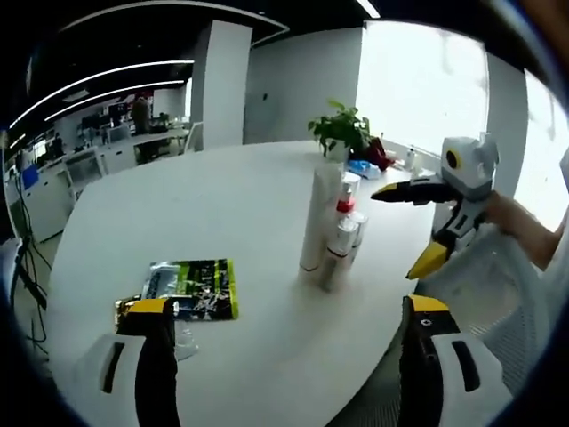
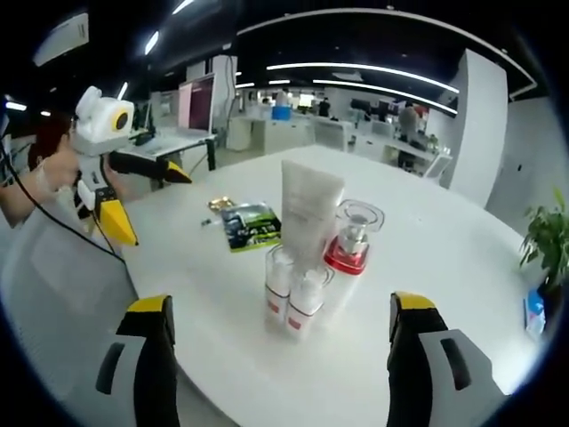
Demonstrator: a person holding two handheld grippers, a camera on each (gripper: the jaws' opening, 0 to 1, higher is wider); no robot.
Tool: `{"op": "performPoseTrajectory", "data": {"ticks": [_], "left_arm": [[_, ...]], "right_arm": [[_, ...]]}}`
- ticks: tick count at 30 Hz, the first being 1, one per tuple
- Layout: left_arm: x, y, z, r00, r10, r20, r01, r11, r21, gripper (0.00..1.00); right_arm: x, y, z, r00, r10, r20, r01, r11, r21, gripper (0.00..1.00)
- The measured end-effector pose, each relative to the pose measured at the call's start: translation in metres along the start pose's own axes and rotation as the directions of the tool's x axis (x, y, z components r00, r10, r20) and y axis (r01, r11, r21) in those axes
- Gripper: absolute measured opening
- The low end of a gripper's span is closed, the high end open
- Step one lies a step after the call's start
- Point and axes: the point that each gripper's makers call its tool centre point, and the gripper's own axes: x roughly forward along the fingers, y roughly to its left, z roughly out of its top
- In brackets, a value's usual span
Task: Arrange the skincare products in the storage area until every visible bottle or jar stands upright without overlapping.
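A cluster of skincare products stands upright on the round white table (image 1: 222, 205): a tall white tube (image 1: 318, 218) (image 2: 309, 209), a clear-capped bottle with a red band (image 1: 345, 206) (image 2: 348, 249), and two small clear-capped bottles (image 1: 338, 249) (image 2: 292, 298) set close together. A green sachet (image 1: 191, 289) (image 2: 252, 225) lies flat apart from them. My left gripper (image 1: 289, 307) (image 2: 153, 206) is open with nothing in it, short of the sachet. Beside the cluster, my right gripper (image 2: 280, 307) (image 1: 404, 229) hangs open and holds nothing.
A potted plant (image 1: 340, 129) (image 2: 547, 240) and small blue and red items (image 1: 369, 162) sit at the table's far edge. A small gold piece (image 2: 220, 205) lies near the sachet. Office desks and monitors stand beyond the table.
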Motion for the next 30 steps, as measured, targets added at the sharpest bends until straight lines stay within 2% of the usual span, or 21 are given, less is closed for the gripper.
{"op": "performPoseTrajectory", "data": {"ticks": [5,9,12,17,30], "left_arm": [[0.0,-0.001,-0.005,1.0,-0.005,-0.01,0.005,1.0,-0.015,0.99],[-0.002,0.006,-0.003,1.0,0.02,-0.001,-0.02,1.0,-0.011,0.99],[-0.002,0.005,-0.004,1.0,0.015,-0.005,-0.015,1.0,-0.02,0.99],[-0.002,0.005,-0.006,1.0,0.022,-0.019,-0.022,1.0,0.004,0.99],[-0.007,0.009,-0.005,0.999,0.037,0.004,-0.037,0.998,-0.042,0.99]], "right_arm": [[0.0,0.0,-0.001,1.0,0.0,-0.003,0.0,1.0,0.003,0.99],[0.001,0.0,-0.002,1.0,0.003,-0.008,-0.003,1.0,0.002,0.99],[0.002,0.001,-0.002,1.0,0.005,-0.012,-0.005,1.0,0.0,0.99],[0.002,-0.001,-0.004,1.0,-0.003,-0.02,0.003,1.0,0.007,0.99],[0.004,0.001,-0.002,1.0,0.001,-0.024,-0.002,1.0,-0.011,0.99]]}}
